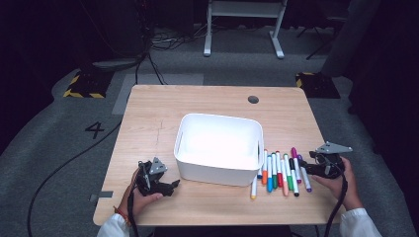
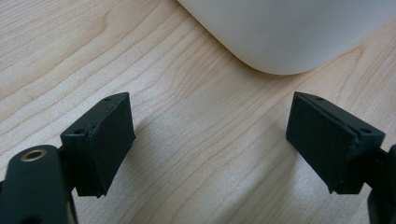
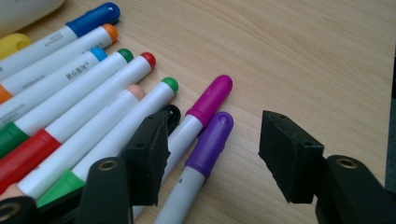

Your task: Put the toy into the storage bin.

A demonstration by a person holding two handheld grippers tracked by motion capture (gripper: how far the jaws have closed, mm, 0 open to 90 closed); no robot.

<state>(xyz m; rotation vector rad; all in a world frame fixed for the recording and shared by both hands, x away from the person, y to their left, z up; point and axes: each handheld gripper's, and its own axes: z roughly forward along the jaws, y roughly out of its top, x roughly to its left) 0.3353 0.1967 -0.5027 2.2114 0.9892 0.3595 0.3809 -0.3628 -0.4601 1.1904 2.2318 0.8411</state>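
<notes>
Right now your left gripper (image 2: 210, 140) sits spread and empty at the white bin's (image 1: 218, 148) seven o'clock; your right gripper (image 3: 212, 158) gapes around the purple marker (image 3: 205, 151), at the bin's four o'clock

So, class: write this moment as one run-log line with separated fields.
left gripper: open, empty, near white bin | right gripper: open over purple marker | markers: on table | bin: empty

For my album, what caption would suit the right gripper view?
Open right gripper poised over the purple marker at the edge of a row of coloured markers on a wooden table.
</notes>
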